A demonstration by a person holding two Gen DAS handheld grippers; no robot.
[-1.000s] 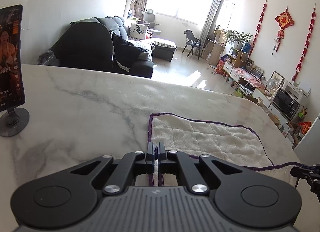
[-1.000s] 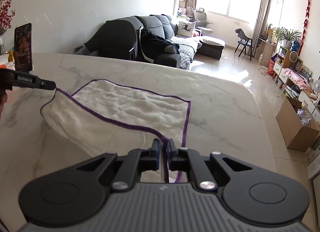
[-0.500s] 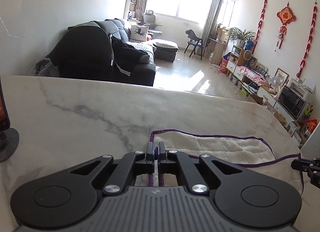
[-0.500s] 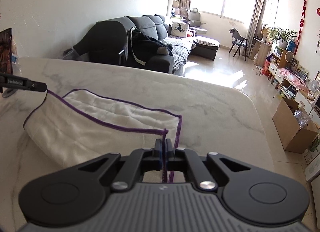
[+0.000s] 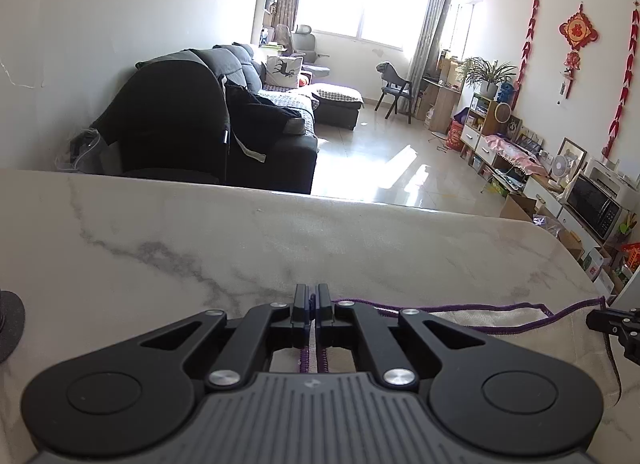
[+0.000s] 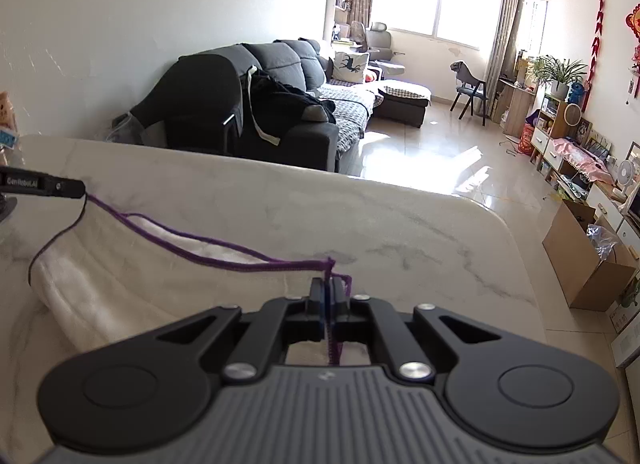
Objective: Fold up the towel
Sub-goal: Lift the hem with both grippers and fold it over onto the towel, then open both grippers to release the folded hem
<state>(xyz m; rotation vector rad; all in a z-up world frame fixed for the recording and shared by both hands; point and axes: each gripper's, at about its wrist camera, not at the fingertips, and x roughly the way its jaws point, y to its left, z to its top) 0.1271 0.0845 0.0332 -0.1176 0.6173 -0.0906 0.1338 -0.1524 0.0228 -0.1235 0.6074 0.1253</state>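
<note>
A white towel (image 6: 120, 280) with a purple hem lies on the marble table (image 5: 280, 240), its near half lifted and carried over the far half. My left gripper (image 5: 311, 296) is shut on the towel's left corner, the purple hem pinched between its pads. My right gripper (image 6: 329, 288) is shut on the right corner. In the right wrist view the left gripper's fingers (image 6: 60, 187) show at the left edge with the hem stretched from them. In the left wrist view the towel (image 5: 500, 320) shows only as a narrow strip, and the right gripper's fingers (image 5: 608, 322) are at the right edge.
A round black stand base (image 5: 8, 320) sits at the table's left edge. Beyond the far table edge are a dark sofa (image 5: 208, 124), a tiled floor and shelving along the right wall. A cardboard box (image 6: 588, 264) stands on the floor to the right.
Both grippers have carried the towel's near edge forward over the far half; less towel lies ahead of them. The right jaws have closed fully on the hem. The phone on its stand slid out of view.
</note>
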